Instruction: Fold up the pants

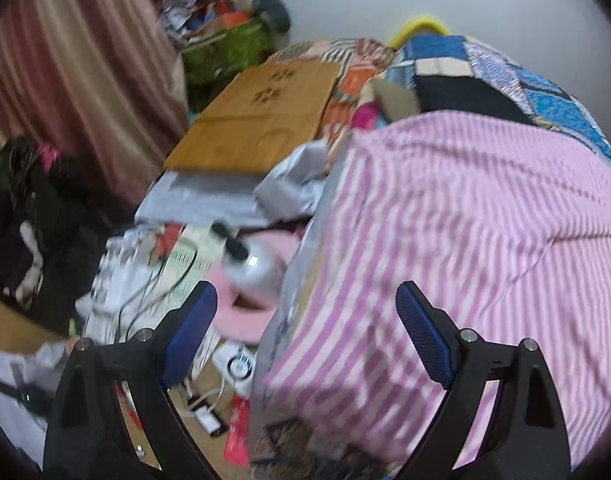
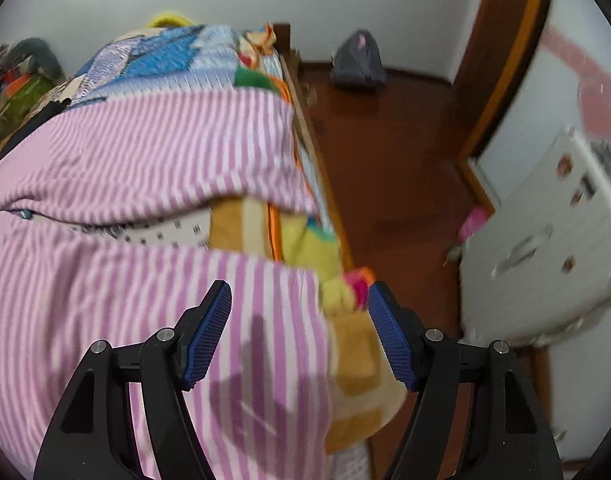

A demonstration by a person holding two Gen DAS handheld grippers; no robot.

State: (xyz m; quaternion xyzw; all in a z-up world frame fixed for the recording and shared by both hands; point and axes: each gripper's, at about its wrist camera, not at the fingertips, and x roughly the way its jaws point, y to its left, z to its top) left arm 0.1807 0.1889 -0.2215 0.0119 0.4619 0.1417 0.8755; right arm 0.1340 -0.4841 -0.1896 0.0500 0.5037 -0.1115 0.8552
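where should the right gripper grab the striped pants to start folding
Probably the near leg's end hem on the striped pants, where it stops short of the bed edge. Coming from above, the open right gripper already straddles that edge; there the fabric lies flat, so a pad could slip under it.

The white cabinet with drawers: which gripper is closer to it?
Right. The right gripper hangs at the bed edge facing the white cabinet; the left gripper is at the bed's opposite side.

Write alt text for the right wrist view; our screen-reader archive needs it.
Pink-and-white striped pants lie spread on a bed over a patchwork quilt. The right claw hovers open and empty above their near edge, with brown floor and a white cabinet at right.
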